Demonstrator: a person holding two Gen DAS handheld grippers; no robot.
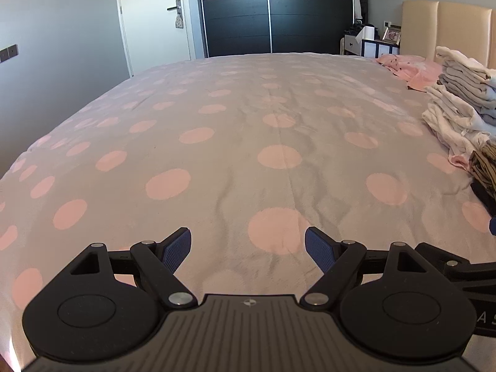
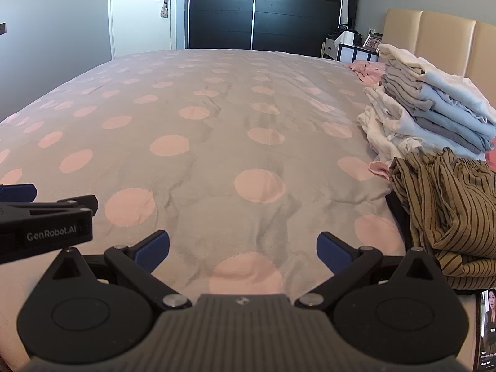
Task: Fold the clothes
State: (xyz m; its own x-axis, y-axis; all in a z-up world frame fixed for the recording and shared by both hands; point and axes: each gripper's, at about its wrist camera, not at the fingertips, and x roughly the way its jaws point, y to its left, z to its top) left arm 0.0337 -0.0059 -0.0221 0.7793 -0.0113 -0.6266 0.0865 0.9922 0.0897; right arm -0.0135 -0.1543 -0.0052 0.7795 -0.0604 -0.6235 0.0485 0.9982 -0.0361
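step: between garments, none held | left gripper [image 1: 248, 248] spread, empty | right gripper [image 2: 243, 248] spread, empty | next: reach striped garment [image 2: 446, 217] at bed [image 2: 217, 108] right edge

Folded stack [image 2: 440, 99] by headboard; crumpled brown striped garment [image 2: 446, 214] nearer

Soft fuzzy matt bedspread [image 2: 217, 142] under both jaws, crinkly striped cloth garment [image 2: 446, 217] right of the right jaws, glossy dark wardrobe [image 2: 254, 15] far ahead.
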